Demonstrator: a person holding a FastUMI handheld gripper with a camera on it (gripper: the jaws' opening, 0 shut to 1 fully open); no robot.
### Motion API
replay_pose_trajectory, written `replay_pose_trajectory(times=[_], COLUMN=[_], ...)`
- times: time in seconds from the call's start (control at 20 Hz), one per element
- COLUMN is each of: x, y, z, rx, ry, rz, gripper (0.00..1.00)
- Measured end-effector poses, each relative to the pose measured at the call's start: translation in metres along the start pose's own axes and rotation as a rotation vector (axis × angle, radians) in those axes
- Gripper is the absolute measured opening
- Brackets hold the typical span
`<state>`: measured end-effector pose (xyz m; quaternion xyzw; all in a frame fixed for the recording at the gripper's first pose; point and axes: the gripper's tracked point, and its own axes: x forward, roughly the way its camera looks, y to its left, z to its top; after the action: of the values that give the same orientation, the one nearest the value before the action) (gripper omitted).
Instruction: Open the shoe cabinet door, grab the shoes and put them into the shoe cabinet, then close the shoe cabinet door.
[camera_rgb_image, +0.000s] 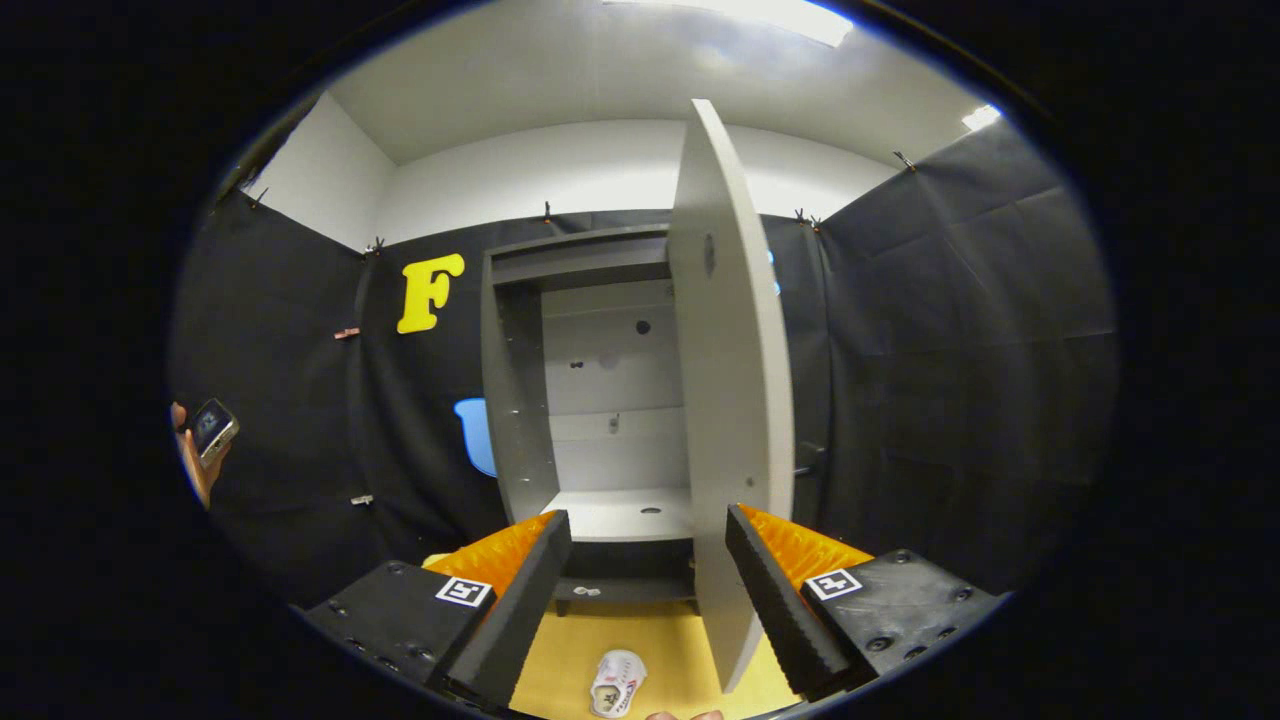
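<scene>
Wooden floor (560, 680), flat door (730, 400) ajar, gripper (648, 580) spread.

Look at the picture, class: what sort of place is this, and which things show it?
Probably a staged recording booth, not a home. Black cloth walls hang clipped around a lone grey shoe cabinet with its door swung open, a white shoe lies on the yellow floor, and the gripper is open.

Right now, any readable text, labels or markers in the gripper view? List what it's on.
No readable words or numbers.
Square coded tags on the gripper: patterns, no text; fingers open.
Shoe: reddish markings, too blurred.
Phone in a hand: too small.
Cabinet and door: none.
</scene>
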<state>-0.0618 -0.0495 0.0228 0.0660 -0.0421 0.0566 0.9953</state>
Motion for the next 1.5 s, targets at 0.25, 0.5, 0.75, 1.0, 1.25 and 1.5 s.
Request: replay_pose_trajectory(times=[0.25,0.5,0.75,1.0,1.25,1.5], x=[0.017,0.028,0.017,0.009,0.015,0.041], y=[0.049,0.077,0.088,0.068,0.050,0.040], z=[-0.071,-0.170,-0.297,-0.408,-0.500,-0.551], rx=[0.004,-0.014,-0.001,0.035,0.059,0.078], ry=[0.140,0.346,0.596,0.755,0.833,0.810], rz=[0.043,0.053,0.044,-0.040,-0.096,-0.140], gripper=[0.98,0.98,0.98,0.99,0.79,0.59])
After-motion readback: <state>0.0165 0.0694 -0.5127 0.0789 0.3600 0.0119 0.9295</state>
